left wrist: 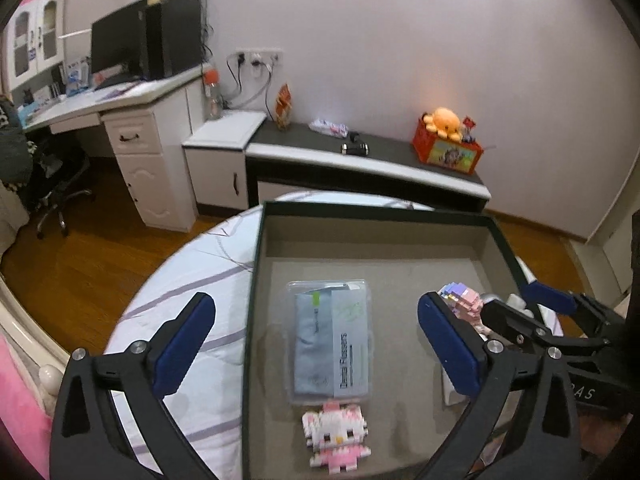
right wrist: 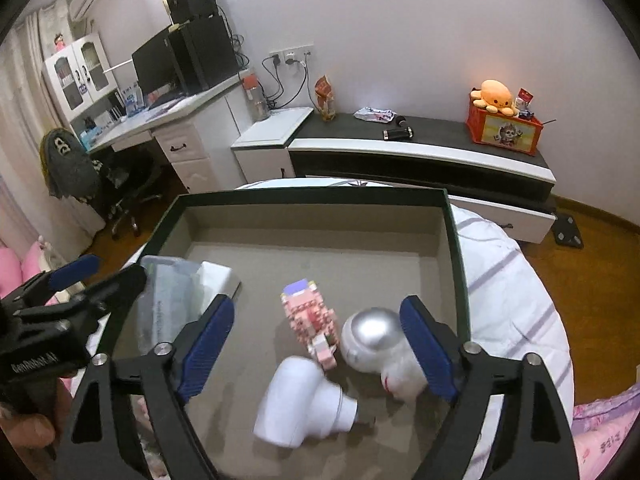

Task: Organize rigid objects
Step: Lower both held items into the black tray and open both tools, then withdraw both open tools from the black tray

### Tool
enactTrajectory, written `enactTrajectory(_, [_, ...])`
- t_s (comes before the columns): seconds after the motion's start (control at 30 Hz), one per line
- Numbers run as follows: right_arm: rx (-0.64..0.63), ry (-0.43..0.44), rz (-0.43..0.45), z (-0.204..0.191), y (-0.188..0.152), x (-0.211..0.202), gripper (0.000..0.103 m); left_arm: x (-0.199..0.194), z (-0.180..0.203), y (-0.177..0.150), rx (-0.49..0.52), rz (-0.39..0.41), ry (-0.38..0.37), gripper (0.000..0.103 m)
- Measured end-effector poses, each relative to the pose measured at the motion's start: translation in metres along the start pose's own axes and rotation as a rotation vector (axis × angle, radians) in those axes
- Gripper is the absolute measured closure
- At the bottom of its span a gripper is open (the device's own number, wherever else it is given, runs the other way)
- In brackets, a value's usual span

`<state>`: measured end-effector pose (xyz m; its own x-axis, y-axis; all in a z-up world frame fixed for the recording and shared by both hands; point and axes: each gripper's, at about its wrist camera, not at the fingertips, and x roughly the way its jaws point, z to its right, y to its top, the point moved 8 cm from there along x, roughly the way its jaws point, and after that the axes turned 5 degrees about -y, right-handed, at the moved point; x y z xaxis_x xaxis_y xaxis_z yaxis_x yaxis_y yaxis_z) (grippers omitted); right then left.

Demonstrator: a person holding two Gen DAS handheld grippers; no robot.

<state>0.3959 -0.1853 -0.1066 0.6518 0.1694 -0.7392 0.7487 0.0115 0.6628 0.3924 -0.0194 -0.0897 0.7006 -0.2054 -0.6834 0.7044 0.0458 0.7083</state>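
A dark-rimmed cardboard box point(left wrist: 376, 216) point(right wrist: 312, 194) sits on a bed. In the left wrist view it holds a clear plastic case point(left wrist: 330, 340) and a pink-and-white block cat figure point(left wrist: 336, 438). My left gripper point(left wrist: 316, 344) is open and empty above them, straddling the box's left wall. In the right wrist view the box holds a pink block figure point(right wrist: 308, 320), a silver-capped white bottle point(right wrist: 376, 344) and a white device point(right wrist: 298, 404). My right gripper point(right wrist: 318, 348) is open and empty above these. The pink block figure point(left wrist: 464, 300) also shows in the left wrist view.
The bed cover is white with purple stripes point(left wrist: 192, 300) point(right wrist: 508, 292). A low dark-topped cabinet point(left wrist: 360, 156) point(right wrist: 420, 140) stands beyond with an orange plush on a red box point(right wrist: 502, 120). A desk with monitor point(left wrist: 116, 52) and a chair point(right wrist: 88, 176) are at left.
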Motion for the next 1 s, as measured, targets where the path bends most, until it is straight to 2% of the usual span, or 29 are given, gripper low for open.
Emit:
enactTrajectory(0.03, [0.006,-0.004,0.008,0.000,-0.001,-0.005,0.000,-0.009,-0.001,0.000,-0.004,0.012,0.000,0.000])
enactTrajectory(0.53, [0.080,0.001,0.134,-0.012,-0.035,-0.121,0.000,-0.130,-0.004,-0.045,-0.039,0.133,0.016,0.000])
enactTrajectory(0.77, [0.100,-0.011,0.204,-0.018,-0.076,-0.176,0.000,-0.178,-0.001,-0.085,-0.046,0.165,0.021,0.000])
enactTrajectory(1.0, [0.108,-0.026,0.197,-0.020,-0.129,-0.200,0.000,-0.201,0.006,-0.133,-0.072,0.145,0.009,0.000])
